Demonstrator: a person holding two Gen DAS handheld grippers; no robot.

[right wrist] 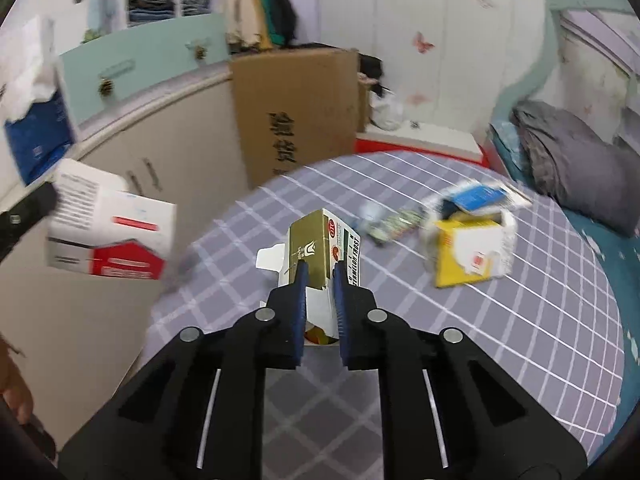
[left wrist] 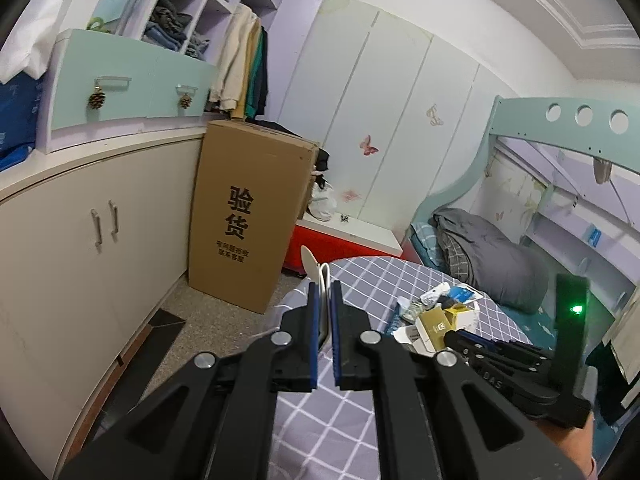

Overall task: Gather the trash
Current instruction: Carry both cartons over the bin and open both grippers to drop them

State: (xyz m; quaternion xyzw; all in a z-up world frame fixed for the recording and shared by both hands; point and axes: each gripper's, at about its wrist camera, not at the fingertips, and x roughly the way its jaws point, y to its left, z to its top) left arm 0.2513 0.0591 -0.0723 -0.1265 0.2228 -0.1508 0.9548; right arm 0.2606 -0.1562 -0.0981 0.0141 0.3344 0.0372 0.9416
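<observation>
Two tongs: both are clamped on cartons, one in each hand.
Right tongs point(right wrist: 319, 276): blue pads press on both sides of a gold and white carton point(right wrist: 326, 246); its open end faces the camera and its torn white flap sticks out to the left.
Carton position: lifted clear above the checked worktop point(right wrist: 520, 340), seen from the right wrist.
Left tongs point(left wrist: 324, 292): pads almost together, pinching a thin white edge of a box that rises between the tips.
Left box: from the right wrist it shows as a white and red box point(right wrist: 110, 230), blurred, held out past the worktop's left edge in front of the beige cupboard point(right wrist: 132, 184).
Right tongs from the left wrist: black frame with a green light point(left wrist: 576, 310), its tips at the trash pile.
Trash pile: a yellow and white torn box point(right wrist: 470, 250), a blue packet point(right wrist: 478, 196) on top of it, and small wrappers point(right wrist: 394, 224) just beside it, all lying on the far right part of the worktop.
Worktop: round, covered with a grey cloth with white lines.
Beyond the worktop: a tall brown cardboard box point(left wrist: 250, 212) with black printed characters stands on the floor beside the cupboard.
Far right: a bed point(left wrist: 492, 264) with a grey blanket bundled on it.
Back wall: white wardrobe doors point(left wrist: 396, 120) with butterfly stickers.
</observation>
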